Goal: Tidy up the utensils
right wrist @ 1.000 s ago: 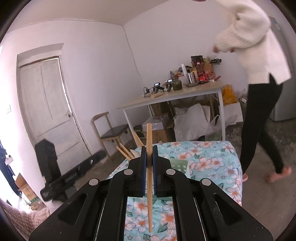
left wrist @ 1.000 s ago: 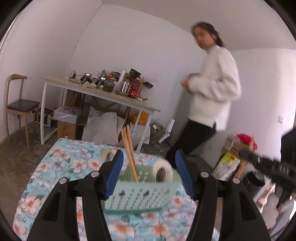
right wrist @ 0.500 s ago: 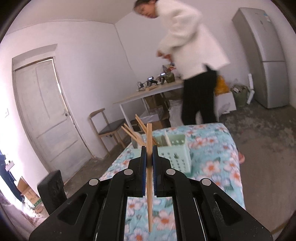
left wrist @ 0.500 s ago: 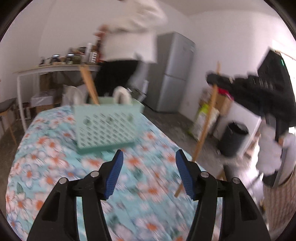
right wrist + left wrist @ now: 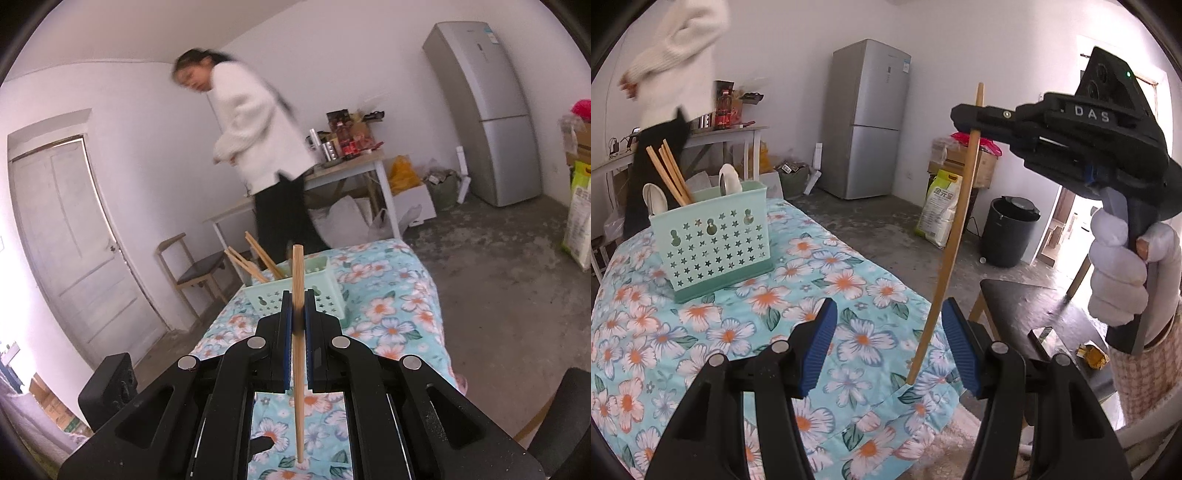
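Chopstick [image 5: 297,354]: upright in our right claw [image 5: 297,332], pinched near its upper end, above the floral bench [image 5: 746,332]. We judge it light, stiff, slippery; grip mid-shaft. Left claw [image 5: 886,347] spread, empty. Caddy [image 5: 713,240] nearby.

Wrist views — shared basket [image 5: 713,236]; table [image 5: 413,295]

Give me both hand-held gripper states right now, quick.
Left hand-held gripper: open, holding nothing.
Right hand-held gripper: shut on a chopstick, held roughly upright.
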Demonstrator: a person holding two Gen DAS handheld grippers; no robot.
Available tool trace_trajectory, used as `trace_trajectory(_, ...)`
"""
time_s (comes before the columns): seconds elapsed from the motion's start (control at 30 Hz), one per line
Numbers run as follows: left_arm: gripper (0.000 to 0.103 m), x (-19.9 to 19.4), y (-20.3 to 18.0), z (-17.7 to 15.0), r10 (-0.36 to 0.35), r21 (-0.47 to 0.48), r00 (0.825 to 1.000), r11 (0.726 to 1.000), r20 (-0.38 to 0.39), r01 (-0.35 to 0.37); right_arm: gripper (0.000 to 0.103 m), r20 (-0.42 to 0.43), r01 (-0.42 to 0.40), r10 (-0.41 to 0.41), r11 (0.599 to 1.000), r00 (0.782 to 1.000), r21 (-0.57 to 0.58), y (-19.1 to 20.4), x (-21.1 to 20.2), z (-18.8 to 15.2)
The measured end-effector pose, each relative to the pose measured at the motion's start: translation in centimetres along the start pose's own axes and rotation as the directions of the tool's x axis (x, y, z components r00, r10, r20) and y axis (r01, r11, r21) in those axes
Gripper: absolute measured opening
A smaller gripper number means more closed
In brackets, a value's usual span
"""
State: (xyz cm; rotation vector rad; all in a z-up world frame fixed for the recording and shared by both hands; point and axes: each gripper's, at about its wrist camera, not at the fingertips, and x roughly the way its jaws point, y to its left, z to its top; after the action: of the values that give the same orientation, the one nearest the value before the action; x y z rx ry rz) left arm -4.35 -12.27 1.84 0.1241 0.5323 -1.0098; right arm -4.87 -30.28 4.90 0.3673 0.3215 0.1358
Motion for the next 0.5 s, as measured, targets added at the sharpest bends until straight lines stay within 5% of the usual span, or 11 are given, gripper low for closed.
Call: trace_trajectory(0.5,0.058,-0.1,3.6,0.7,0.064,-0.094,0.998,0.993,0.000,-0.064,0.004,0.028,0.012,-0.011,1.000,1.000,-0.012,-0.5,0.2,0.8)
